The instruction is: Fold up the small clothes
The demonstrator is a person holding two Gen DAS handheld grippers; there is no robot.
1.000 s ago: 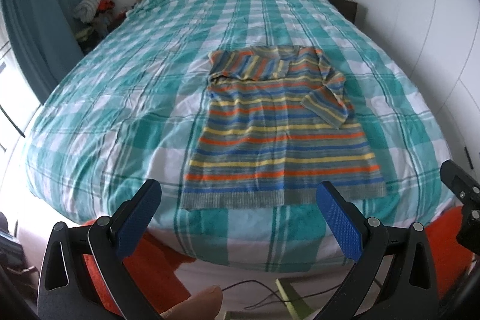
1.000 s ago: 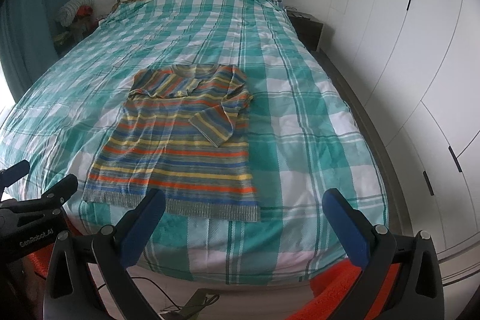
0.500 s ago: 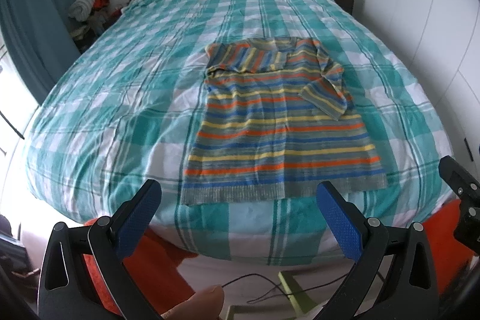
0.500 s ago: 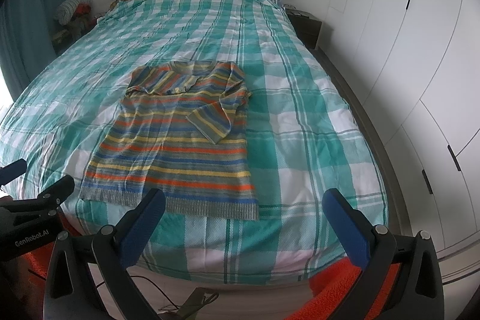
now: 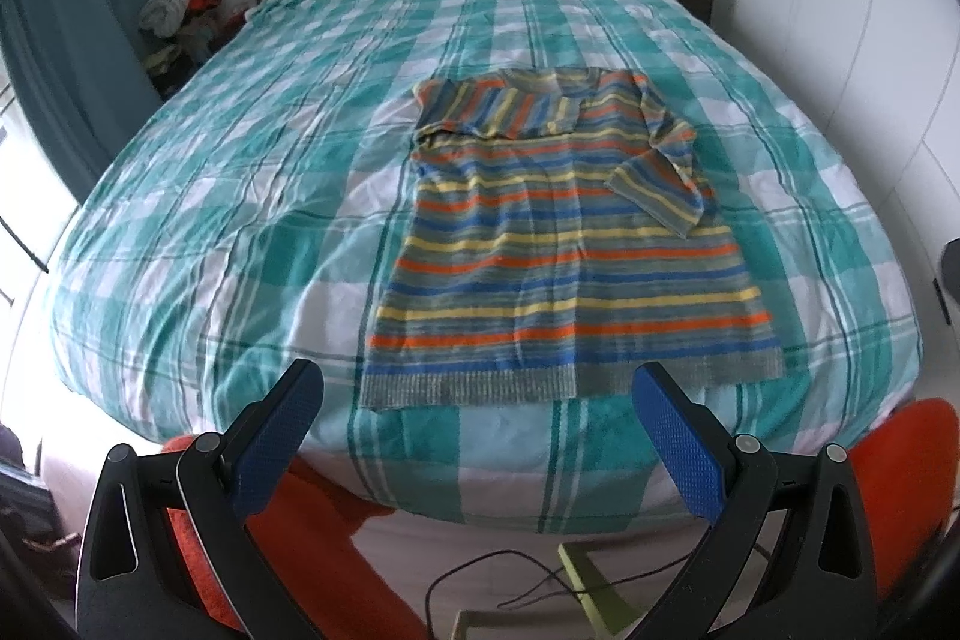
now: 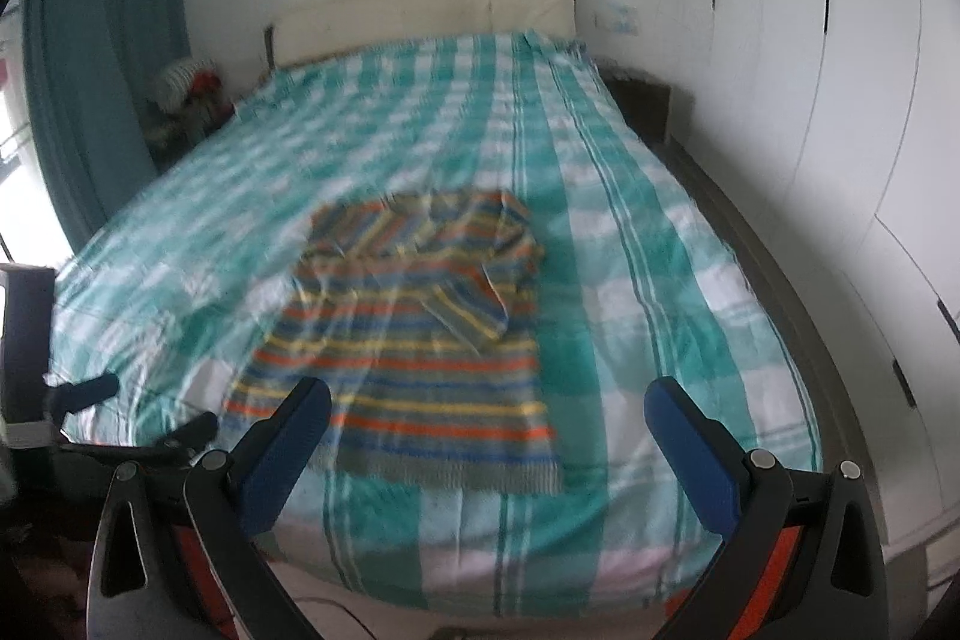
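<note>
Striped sweater [image 5: 564, 244], both sleeves folded in, lies flat near the foot of the checked bed [image 5: 240, 172] as my left gripper [image 5: 480, 406] and right gripper [image 6: 489, 415] hover spread wide, holding nothing.

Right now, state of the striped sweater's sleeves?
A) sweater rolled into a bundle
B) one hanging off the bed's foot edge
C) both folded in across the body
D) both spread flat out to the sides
C: on the striped sweater, one sleeve lies across the chest near the collar and the other sleeve is angled in over the body, while the hem lies flat on the checked bedspread.
</note>
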